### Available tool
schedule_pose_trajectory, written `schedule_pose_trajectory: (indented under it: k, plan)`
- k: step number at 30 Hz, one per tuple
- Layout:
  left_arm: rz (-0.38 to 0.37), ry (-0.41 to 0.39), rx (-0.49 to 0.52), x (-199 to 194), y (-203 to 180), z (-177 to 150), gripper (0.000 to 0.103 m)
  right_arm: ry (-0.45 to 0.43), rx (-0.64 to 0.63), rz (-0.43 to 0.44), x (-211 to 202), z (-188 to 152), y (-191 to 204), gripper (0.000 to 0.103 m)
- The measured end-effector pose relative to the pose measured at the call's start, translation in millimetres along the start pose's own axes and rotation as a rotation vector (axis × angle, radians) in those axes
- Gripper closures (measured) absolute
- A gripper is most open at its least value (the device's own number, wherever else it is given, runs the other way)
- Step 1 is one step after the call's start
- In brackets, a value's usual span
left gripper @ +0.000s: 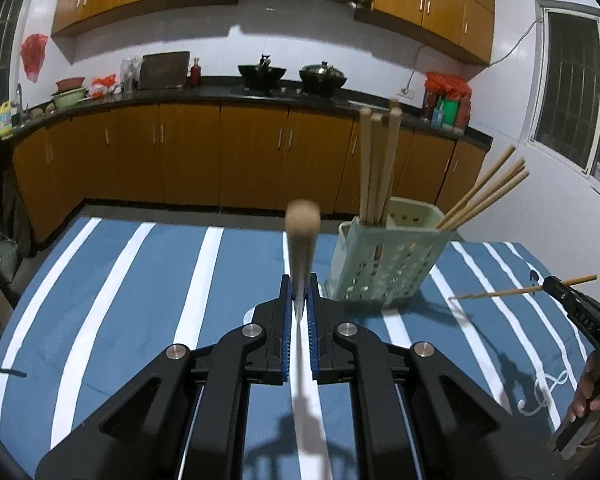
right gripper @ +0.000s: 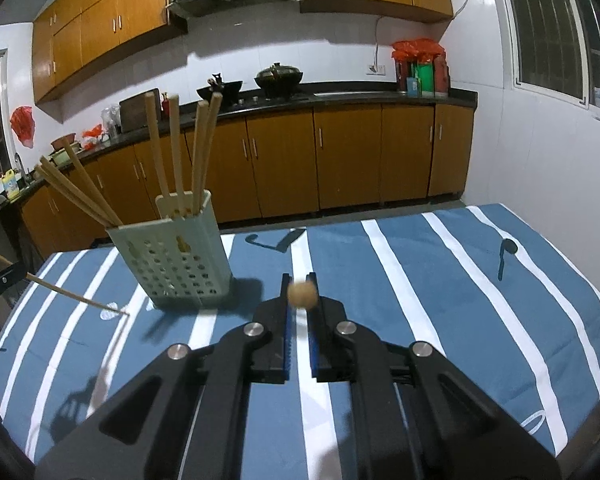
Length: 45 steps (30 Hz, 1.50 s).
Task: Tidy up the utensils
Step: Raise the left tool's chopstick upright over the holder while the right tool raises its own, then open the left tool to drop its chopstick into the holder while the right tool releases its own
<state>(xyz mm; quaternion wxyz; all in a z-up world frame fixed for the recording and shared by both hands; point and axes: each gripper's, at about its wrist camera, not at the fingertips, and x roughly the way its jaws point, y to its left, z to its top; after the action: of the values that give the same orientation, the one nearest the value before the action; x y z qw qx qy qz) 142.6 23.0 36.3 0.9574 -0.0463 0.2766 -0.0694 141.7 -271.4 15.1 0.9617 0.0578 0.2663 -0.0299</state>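
Left claw (left gripper: 300, 300) and right claw (right gripper: 299, 300) each pinching a chopstick (left gripper: 302, 236); gripping hand (left gripper: 592, 392) only in left view.

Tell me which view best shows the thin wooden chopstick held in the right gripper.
Left wrist view: the chopstick lies side-on through the right gripper. The right wrist view shows only its blurred round end.

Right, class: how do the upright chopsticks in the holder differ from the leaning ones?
The upright chopsticks stand nearly vertical; the leaning chopsticks tilt far out over the holder rim. The upright ones fan apart; the leaning ones lie bunched together. Each group sits in a different compartment. Both are plain wooden sticks.
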Motion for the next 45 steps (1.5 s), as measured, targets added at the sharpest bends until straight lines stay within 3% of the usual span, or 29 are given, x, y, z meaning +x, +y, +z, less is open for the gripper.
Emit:
schedule_pose_trajectory:
  k: [6, 17, 25, 29, 41, 45]
  plan:
    - [-0.039, -0.076, 0.035, -20.5, -15.3, 24.8, 0.096, -0.07, -0.002, 0.071, -20.9, 28.2, 11.1, 0.095]
    - [-0.153, -0.209, 0.056, -52.3, -46.2, 63.1, 0.096, -0.239, 0.018, 0.285, -76.3, 87.6, 39.7, 0.095]
    - [-0.146, -0.352, 0.021, -54.1, -55.9, 93.0, 0.096, -0.368, -0.023, 0.294, -86.1, 123.3, 67.9, 0.095]
    - [-0.137, -0.36, 0.02, -37.7, -60.4, 98.0, 0.096, -0.352, -0.042, 0.28, -66.3, 128.7, 77.7, 0.095]
    - [-0.119, -0.271, 0.029, 14.9, -63.5, 84.1, 0.096, -0.212, -0.071, 0.233, 0.3, 118.5, 90.6, 0.095]
    - [-0.133, -0.239, 0.029, 21.0, -60.1, 81.2, 0.092, -0.197, -0.065, 0.234, 3.6, 114.9, 90.8, 0.089]
